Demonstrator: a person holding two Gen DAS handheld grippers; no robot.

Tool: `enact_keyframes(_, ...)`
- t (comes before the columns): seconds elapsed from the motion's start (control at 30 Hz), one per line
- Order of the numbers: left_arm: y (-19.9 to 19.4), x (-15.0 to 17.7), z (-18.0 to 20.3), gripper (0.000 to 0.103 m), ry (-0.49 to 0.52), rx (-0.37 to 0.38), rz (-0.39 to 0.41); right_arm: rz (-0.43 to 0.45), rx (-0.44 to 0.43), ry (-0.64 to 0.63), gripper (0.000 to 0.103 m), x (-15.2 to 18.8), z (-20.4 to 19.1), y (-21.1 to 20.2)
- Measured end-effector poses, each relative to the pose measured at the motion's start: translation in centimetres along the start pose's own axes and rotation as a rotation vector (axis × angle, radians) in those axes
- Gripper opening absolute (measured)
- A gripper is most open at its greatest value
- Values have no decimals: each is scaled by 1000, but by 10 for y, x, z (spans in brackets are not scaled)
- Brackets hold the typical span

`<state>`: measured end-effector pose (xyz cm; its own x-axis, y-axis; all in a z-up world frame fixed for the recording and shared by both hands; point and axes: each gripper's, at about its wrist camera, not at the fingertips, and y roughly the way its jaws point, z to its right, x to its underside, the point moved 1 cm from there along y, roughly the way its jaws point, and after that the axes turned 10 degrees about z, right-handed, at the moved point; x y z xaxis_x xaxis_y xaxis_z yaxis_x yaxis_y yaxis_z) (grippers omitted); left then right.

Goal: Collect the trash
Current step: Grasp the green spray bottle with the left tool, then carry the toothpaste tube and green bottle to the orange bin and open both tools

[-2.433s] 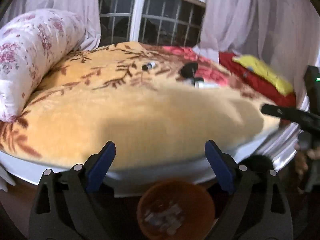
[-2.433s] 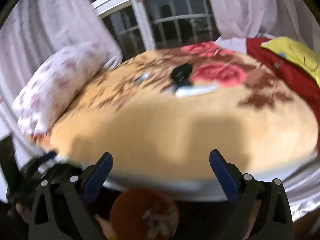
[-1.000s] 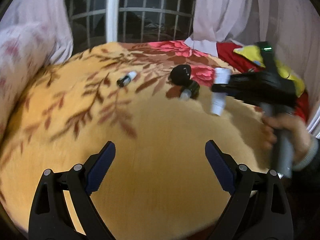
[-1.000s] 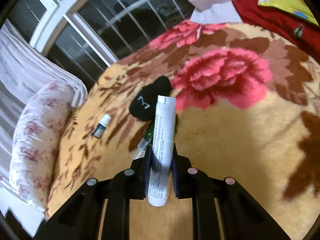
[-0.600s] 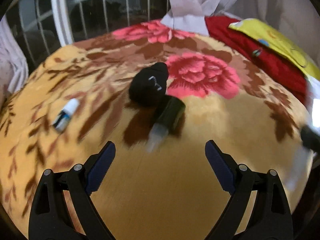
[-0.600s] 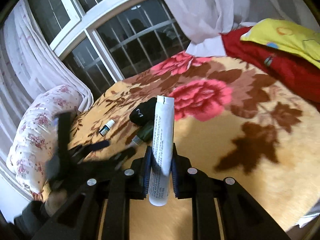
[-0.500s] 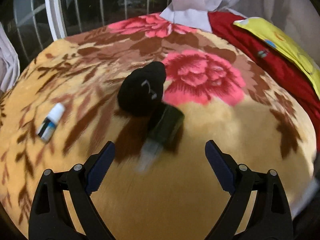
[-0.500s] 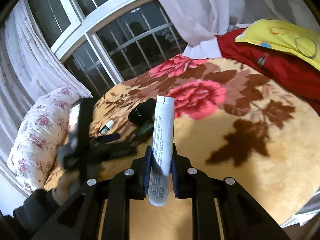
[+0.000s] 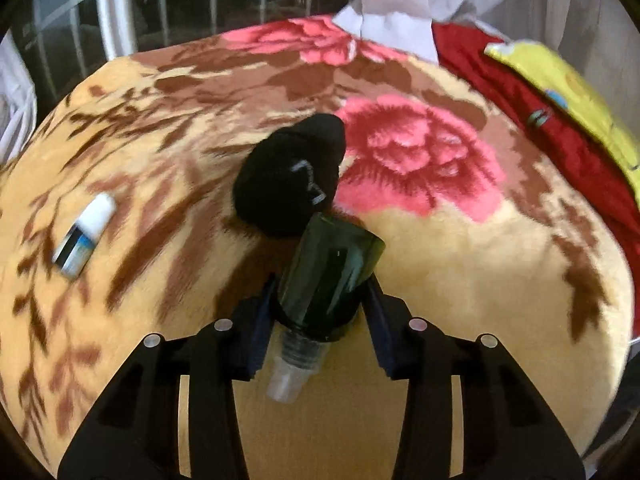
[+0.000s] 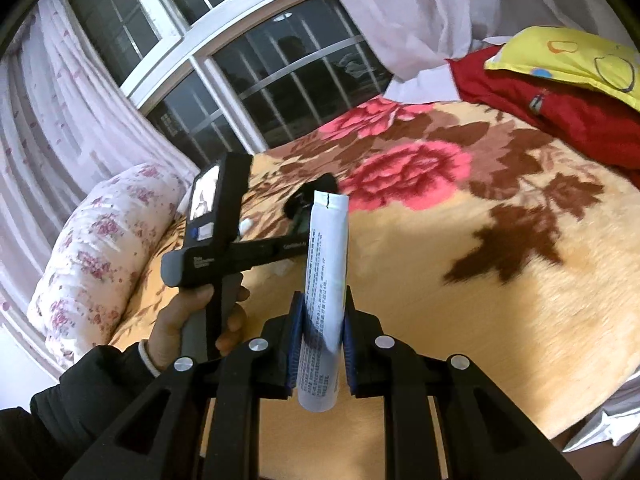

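Note:
My left gripper (image 9: 320,300) is shut on a dark green bottle (image 9: 330,272) that lies on the floral blanket (image 9: 460,280), its clear cap end toward the camera. A black sock (image 9: 288,176) touches the bottle's far end. A small white and black bottle (image 9: 84,236) lies to the left. My right gripper (image 10: 320,336) is shut on a white tube (image 10: 324,280), held upright above the bed. The left gripper's body and the hand holding it (image 10: 208,264) show in the right wrist view, reaching toward the sock (image 10: 316,188).
A floral pillow (image 10: 100,248) lies at the bed's left end. A red cushion (image 10: 560,108) and a yellow pillow (image 10: 568,56) lie at the far right. A barred window (image 10: 280,80) and curtains stand behind the bed.
My left gripper moved forward to the green bottle and closed on it. My right gripper lifted the white tube and drew back from the bed.

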<state>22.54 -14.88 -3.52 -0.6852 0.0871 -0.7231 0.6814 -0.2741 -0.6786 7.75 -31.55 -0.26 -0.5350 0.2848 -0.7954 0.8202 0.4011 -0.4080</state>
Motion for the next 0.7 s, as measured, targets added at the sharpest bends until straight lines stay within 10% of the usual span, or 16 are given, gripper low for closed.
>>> enact_keyframes(0.7,-228,163,-33,38,-120,-48,162,-102,-158,-182,18,74,-94,-48)
